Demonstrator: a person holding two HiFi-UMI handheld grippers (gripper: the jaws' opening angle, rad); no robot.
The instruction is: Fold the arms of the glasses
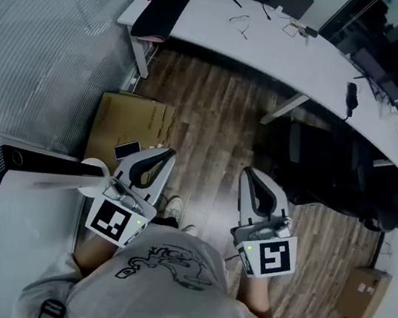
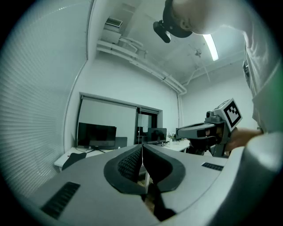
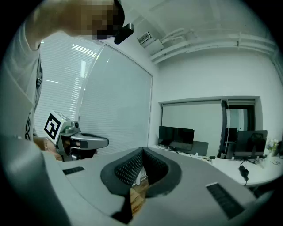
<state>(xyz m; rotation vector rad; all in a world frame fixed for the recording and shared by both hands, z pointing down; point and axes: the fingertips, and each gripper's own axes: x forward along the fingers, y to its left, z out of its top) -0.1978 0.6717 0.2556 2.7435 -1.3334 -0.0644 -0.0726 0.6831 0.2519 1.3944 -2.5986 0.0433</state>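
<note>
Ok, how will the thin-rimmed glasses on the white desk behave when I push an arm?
Probably very light: the glasses look like thin wire, so they may skid on the smooth white desk when pushed. The slim frame likely bends easily, so grip gently. Hinge detail is too small to see.

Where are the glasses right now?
The glasses lie on the white desk at the head view's top centre, right of the black bag.

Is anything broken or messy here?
Nothing looks broken or spilled. The glasses lie on the white desk, far from the left gripper and right gripper, both shut and empty.
</note>
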